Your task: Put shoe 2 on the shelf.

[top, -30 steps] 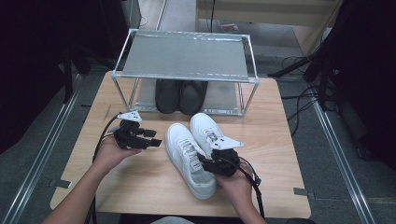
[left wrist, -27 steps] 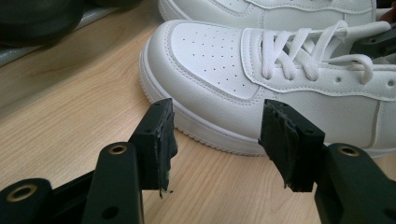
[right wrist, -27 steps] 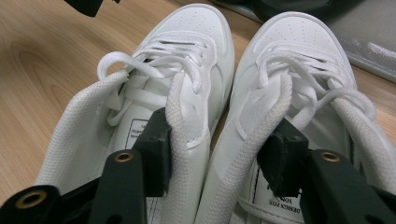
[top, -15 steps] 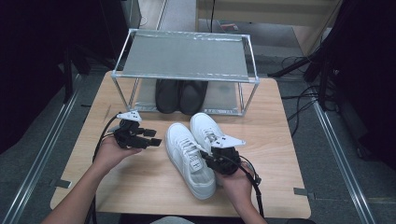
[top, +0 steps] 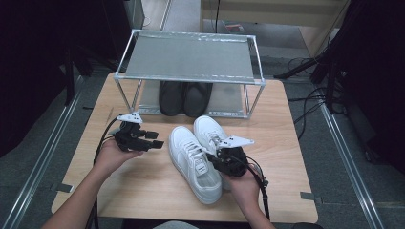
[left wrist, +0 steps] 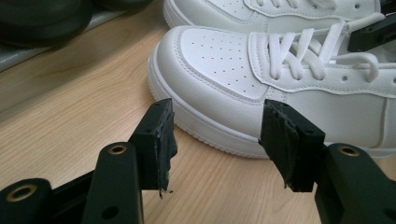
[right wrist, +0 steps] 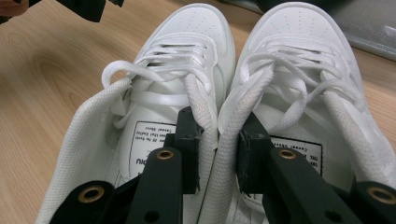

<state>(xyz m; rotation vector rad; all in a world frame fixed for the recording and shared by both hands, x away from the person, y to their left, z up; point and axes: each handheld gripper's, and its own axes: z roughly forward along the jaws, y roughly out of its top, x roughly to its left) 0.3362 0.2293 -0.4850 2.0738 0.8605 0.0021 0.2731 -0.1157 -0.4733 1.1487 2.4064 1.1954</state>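
Sneakers [top: 198, 157], white, two, a pair set side by side at the middle of the surface [top: 286, 124], toes toward twelve o'clock and heels toward the person at six.

Handling, as I judge it: light; stiff in the sole, soft and yielding at the padded collars; smooth uppers that may slip under a pinch. Loose laces could snag. Best hold is the two inner collar walls pressed together, so both shoes lift as one; a grip on a toe cap would likely slide off.

Right gripper [top: 220, 160], one, at the heel end of the pair. Its fingers [right wrist: 187, 140] have just been closing and now pinch the two touching inner collars between them, one finger inside each shoe.

Left gripper [top: 143, 141], one, at nine o'clock of the pair, near the left shoe's toe [left wrist: 210, 51] but apart from it. Its fingers [left wrist: 156, 135] stand wide apart with nothing between them.

Rack [top: 191, 59], one, metal frame with a grey top shelf, at twelve o'clock on the surface.

Dark shoes [top: 184, 98], two, a pair under the rack's shelf, just beyond the white toes.

Hands, two, each carrying one gripper, entering from six o'clock.
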